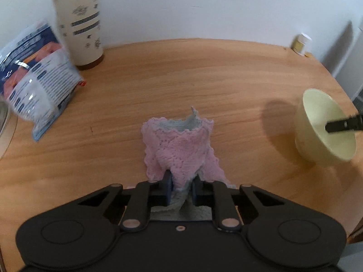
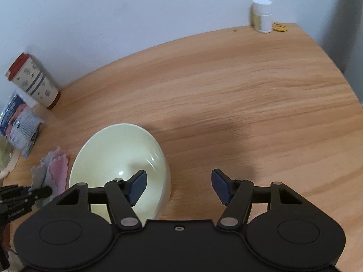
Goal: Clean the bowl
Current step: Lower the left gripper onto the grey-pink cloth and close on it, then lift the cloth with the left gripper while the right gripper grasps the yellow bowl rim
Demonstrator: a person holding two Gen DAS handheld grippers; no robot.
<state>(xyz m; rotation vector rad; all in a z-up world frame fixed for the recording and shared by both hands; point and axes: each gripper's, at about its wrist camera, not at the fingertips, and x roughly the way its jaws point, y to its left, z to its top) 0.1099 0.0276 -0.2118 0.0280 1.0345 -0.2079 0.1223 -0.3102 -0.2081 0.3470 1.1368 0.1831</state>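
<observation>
The left gripper (image 1: pixel 181 189) was clamped on a pink knitted dishcloth (image 1: pixel 179 146) bunched on the wooden table (image 1: pixel 204 79). The right gripper (image 2: pixel 178 187) stood wide, one finger over the pale yellow bowl (image 2: pixel 118 156), its rim between the jaws. Next, likely grip that rim, then wipe. The mug (image 1: pixel 78 22) and packet (image 1: pixel 37 79) print was unreadable.

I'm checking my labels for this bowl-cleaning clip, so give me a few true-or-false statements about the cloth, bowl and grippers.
1. The left gripper is shut on the pink cloth. True.
2. The bowl holds soup. False: it looks empty.
3. The right gripper has one finger over the bowl's inside, one outside its wall. True.
4. The bowl lies upside down. False: its opening faces up.
5. The red-lidded cup lies on its side. False: it stands upright.
</observation>
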